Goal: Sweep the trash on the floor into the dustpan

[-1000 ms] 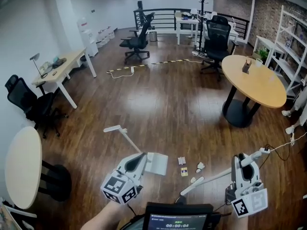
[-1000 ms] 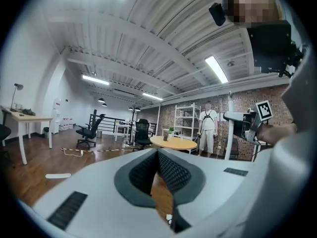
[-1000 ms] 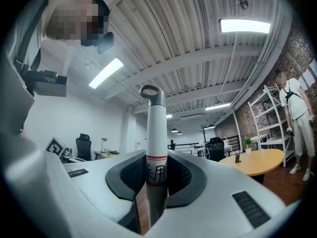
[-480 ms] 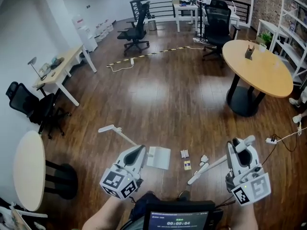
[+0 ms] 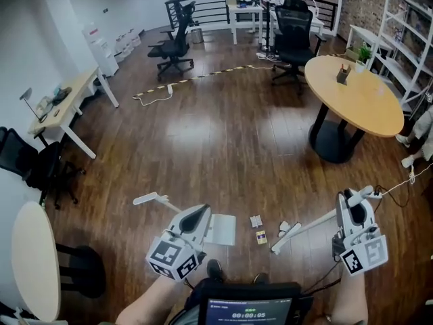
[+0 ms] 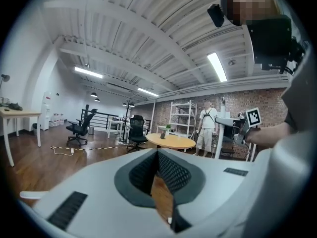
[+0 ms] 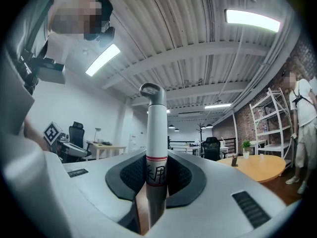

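While right gripper (image 5: 352, 200) is clamped on the white broom (image 5: 308, 223) handle, the stick slants down toward its 8 o'clock, lower end on the floor (image 5: 223, 147). Left gripper (image 5: 199, 215) has jaws pinched narrow and holds the dustpan (image 5: 222, 230) by its long handle. Pan sits flat on the floor. Trash (image 5: 256, 221) is a few small scraps at the pan's 3 o'clock, just beside it, between pan and broom end.
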Demonstrator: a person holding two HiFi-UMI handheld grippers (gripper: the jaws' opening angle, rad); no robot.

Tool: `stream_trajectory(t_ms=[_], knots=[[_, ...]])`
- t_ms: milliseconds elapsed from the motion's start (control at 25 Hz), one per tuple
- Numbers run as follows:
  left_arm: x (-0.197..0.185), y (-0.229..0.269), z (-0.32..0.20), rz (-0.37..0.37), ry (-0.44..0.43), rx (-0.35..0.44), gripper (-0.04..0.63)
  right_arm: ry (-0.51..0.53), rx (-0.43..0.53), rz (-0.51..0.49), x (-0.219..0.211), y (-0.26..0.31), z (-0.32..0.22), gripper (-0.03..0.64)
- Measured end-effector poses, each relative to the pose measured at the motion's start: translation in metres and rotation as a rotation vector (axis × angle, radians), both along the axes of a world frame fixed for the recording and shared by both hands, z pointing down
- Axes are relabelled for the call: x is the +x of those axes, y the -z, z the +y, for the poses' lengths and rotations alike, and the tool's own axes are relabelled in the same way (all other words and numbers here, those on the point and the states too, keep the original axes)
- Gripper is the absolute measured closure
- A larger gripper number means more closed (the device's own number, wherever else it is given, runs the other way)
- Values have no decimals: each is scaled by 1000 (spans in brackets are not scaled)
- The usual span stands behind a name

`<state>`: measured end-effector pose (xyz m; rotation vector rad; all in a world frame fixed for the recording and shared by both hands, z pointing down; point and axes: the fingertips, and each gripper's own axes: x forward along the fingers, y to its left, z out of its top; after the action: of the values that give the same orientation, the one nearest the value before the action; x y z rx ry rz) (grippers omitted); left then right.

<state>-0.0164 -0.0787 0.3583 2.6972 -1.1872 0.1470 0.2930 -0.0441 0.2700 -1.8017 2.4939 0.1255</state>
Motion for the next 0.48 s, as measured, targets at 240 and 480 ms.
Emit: stream_trajectory(t_ms=[240, 480], knots=[[-47, -22, -60, 12, -42, -2, 592, -145, 0, 14, -16, -18, -51, 523], [-56, -52, -105, -4, -89, -27, 592, -171, -24, 12, -31, -49, -102, 523]])
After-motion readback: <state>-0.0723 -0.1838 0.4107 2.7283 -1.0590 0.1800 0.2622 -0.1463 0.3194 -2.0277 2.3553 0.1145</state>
